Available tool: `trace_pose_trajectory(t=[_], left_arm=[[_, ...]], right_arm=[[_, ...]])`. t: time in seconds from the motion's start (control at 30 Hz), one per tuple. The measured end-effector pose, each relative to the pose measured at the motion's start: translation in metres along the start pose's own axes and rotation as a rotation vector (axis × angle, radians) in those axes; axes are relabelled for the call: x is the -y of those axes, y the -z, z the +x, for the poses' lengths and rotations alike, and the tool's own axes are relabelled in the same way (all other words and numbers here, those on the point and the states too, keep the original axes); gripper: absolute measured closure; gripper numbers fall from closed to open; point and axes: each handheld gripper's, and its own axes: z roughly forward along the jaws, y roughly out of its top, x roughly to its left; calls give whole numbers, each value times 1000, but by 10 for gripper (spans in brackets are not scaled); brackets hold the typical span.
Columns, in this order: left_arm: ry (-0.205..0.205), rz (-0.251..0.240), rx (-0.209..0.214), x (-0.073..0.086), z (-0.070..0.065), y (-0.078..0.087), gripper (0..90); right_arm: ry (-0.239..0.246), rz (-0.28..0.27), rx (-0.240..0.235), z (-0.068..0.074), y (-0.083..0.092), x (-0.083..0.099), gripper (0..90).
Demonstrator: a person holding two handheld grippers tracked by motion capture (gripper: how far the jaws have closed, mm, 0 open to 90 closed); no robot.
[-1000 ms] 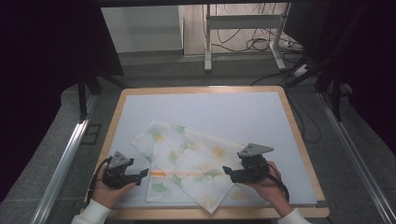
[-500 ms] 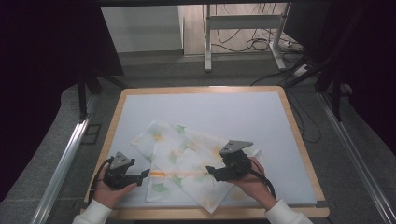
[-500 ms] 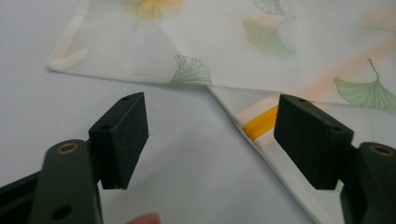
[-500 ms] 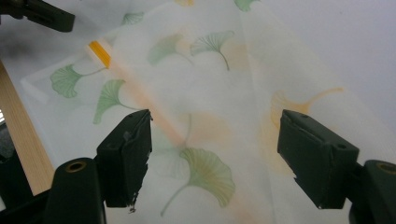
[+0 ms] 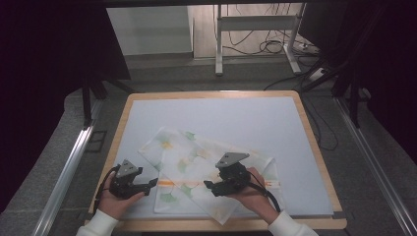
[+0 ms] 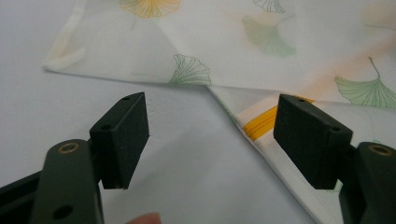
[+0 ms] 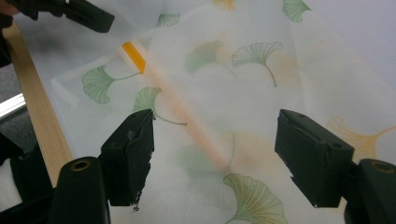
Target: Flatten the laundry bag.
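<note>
A thin white cloth (image 5: 196,157) printed with green and yellow ginkgo leaves lies partly folded on the white mat (image 5: 221,115). An orange stripe (image 6: 259,123) runs along one of its edges. My left gripper (image 5: 153,183) rests at the cloth's left edge, open, with its pads (image 6: 128,133) over bare mat just short of the cloth (image 6: 224,46). My right gripper (image 5: 209,187) hovers over the middle of the cloth (image 7: 243,93), pointing left. Its jaws have just been closing a little but stand wide apart, open, with the cloth lying below them, not pinched. The left gripper (image 7: 88,16) shows ahead of it.
The mat sits in a wooden frame (image 5: 123,123) whose near edge runs under both forearms. Metal rails (image 5: 64,172) flank the table, and cables (image 5: 275,46) lie on the floor behind it. The far half of the mat is bare.
The right hand has carried its gripper leftward from the cloth's right side to over its middle. The left gripper has stayed put.
</note>
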Motion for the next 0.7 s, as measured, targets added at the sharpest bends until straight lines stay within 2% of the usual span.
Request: trace_pose_trajectory(t=[0.17, 0.4, 0.7], left_arm=[[-5, 3, 0, 0, -1, 0, 267], [-9, 2, -6, 0, 0, 0, 263], [-8, -2, -3, 1, 1, 0, 264]], right_arm=[[14, 20, -8, 9, -5, 1, 284], [63, 100, -36, 29, -28, 6, 262], [105, 167, -38, 44, -50, 6, 233]])
